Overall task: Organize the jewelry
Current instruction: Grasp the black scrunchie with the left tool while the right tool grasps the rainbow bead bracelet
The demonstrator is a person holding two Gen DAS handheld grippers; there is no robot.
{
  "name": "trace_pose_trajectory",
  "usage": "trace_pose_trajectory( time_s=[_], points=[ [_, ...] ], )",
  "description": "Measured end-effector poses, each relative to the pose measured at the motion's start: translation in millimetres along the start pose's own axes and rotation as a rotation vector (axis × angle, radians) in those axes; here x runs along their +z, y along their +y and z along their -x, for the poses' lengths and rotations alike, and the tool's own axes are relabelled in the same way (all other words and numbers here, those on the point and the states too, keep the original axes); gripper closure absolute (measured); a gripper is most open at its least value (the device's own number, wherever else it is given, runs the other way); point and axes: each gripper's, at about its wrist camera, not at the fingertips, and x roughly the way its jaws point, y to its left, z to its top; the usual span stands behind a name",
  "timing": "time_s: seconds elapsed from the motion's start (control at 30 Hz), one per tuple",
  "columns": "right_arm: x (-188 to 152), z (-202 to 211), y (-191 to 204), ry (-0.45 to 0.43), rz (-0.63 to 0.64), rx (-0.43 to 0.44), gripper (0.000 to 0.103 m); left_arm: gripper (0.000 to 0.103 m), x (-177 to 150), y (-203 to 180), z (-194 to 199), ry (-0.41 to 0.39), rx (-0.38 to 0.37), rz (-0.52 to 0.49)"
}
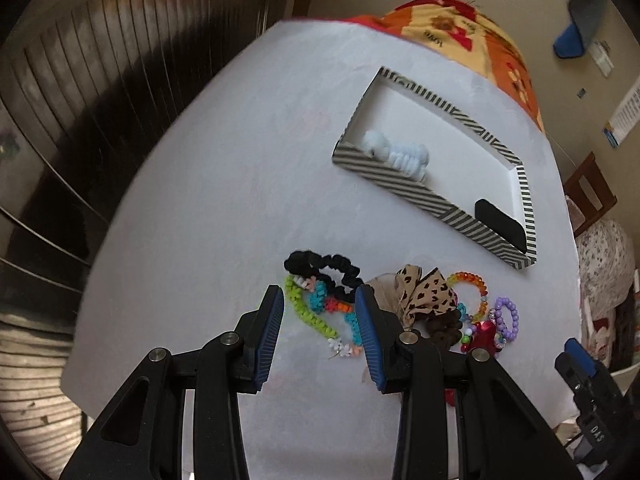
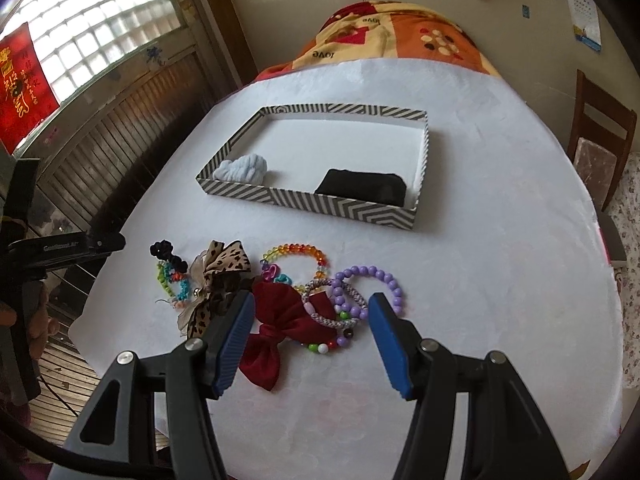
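Between your left gripper's spread fingers, the multicoloured bead bracelet is lying — ungrasped.
Your right gripper is gaping over the red bow; the striped tray is sitting beyond both.

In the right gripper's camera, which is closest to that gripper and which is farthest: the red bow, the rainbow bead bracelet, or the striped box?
1. Red bow: right between the open fingers of the right gripper, toward the left one.
2. Rainbow bead bracelet: farther ahead on the table, beyond the bow.
3. Striped box: farthest, past all the loose jewelry.
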Motion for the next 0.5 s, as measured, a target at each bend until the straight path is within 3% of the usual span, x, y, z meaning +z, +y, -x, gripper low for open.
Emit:
trace_pose_trajectory(
  time_s=[0.33, 0.5],
  points=[
    [11.6, -28.6, 3.5, 0.05, 0.017, 0.013, 0.041, 0.076, 20.7, 12.2, -15.8, 0.052, -0.081, 0.114],
    [21.6, -52.6, 2.2, 0.087, 0.034, -0.003, 0.041, 0.072, 25.9, 13.0, -29.3, 0.09, -0.087, 0.149]
  ],
)
